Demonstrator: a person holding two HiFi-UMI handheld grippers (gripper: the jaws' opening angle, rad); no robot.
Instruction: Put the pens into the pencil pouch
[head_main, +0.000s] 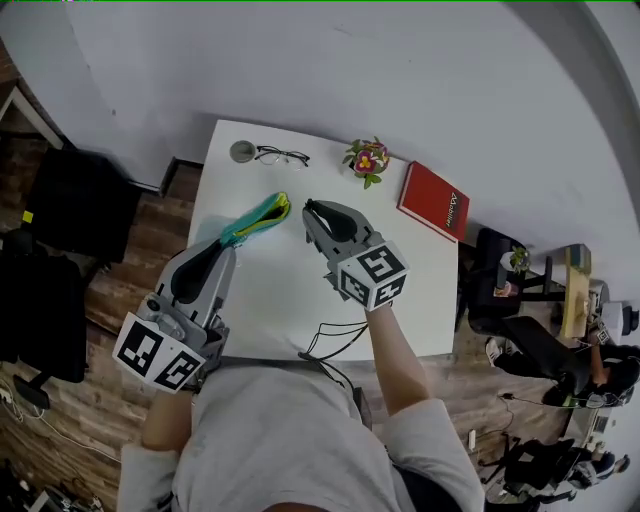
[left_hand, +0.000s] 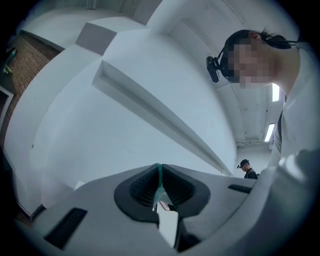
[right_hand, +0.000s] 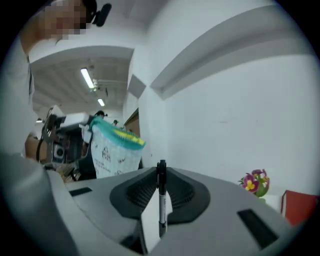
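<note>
So: left claw (left_hand: 158, 181) pinches pouch (head_main: 260, 216) rim, right claw (right_hand: 161, 172) grips pen (right_hand: 161, 205); you shd steady pouch mouth & feed pen tip-first.

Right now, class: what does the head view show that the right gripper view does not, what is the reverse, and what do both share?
Only the head view: black-framed eyeglasses and a small grey round dish. Only the right gripper view: a slim black pen pinched by the right gripper, and ceiling strip lights. Both: the teal-and-yellow fabric pouch, the potted pink-and-yellow flowers, the red book.
</note>
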